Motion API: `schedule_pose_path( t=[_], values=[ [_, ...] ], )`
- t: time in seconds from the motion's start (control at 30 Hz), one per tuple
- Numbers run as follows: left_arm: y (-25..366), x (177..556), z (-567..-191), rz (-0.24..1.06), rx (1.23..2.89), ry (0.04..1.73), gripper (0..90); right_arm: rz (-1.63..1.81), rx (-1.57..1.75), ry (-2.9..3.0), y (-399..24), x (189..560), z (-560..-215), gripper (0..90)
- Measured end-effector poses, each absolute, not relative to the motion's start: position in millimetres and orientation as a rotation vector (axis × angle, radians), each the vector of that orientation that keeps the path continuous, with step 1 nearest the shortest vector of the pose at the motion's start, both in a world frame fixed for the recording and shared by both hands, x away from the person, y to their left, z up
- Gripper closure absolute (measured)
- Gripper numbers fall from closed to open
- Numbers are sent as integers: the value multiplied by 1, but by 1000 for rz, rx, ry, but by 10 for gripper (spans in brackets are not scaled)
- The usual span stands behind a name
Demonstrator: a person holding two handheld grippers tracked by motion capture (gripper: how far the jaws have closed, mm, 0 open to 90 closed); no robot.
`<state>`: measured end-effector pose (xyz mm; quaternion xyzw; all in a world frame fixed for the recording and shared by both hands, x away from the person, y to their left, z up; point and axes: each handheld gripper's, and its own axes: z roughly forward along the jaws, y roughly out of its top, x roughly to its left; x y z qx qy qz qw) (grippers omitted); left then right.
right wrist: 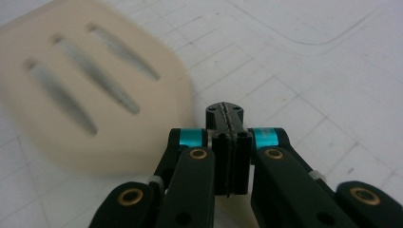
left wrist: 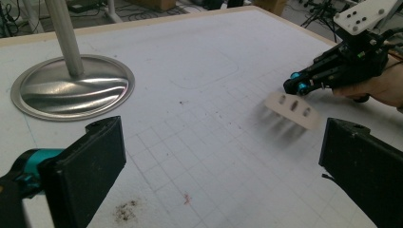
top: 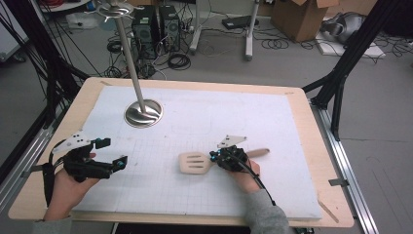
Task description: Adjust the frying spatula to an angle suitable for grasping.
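Two hand-held grippers work over a white gridded mat (top: 204, 122) that covers most of a pale wooden table (top: 336, 214). A person's forearms enter from the near edge.

In the high view, the right gripper (top: 214, 157) sits near the middle of the mat. Its jaws are pressed fully together, and they appear to pinch the neck of a cream slotted spatula (top: 195, 162), though the contact point itself is hidden. The spatula's flat head points left and its wooden handle runs out to the right, past the hand. In the right gripper view the head is blurred and seems to hang just above the mat, so the spatula is probably being carried; gripping near the head would keep it steady.

The left gripper (top: 112, 153) rests toward the mat's left side with its jaws spread wide and nothing between them, likely waiting to help. It is well apart from the spatula.

Farther back on the left stands a metal pole on a round shiny base (top: 143, 113), the only obstacle on the mat. Open mat lies between the two grippers and off to the right and rear. The near edge of the table is close behind both hands.
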<state>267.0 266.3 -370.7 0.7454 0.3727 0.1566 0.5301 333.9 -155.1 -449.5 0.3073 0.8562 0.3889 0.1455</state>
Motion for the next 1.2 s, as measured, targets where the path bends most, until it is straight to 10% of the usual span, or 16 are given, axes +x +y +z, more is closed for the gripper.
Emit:
schedule_pose_path(
  t=[0.6, 1.2],
  values=[
    [268, 268, -371, 370, 1773, 893, 21, 1146, 872, 2443, -158, 323, -442, 900],
    [258, 270, -375, 352, 1793, 875, 21, 1290, 1326, 2039, -280, 348, -433, 900]
  ],
)
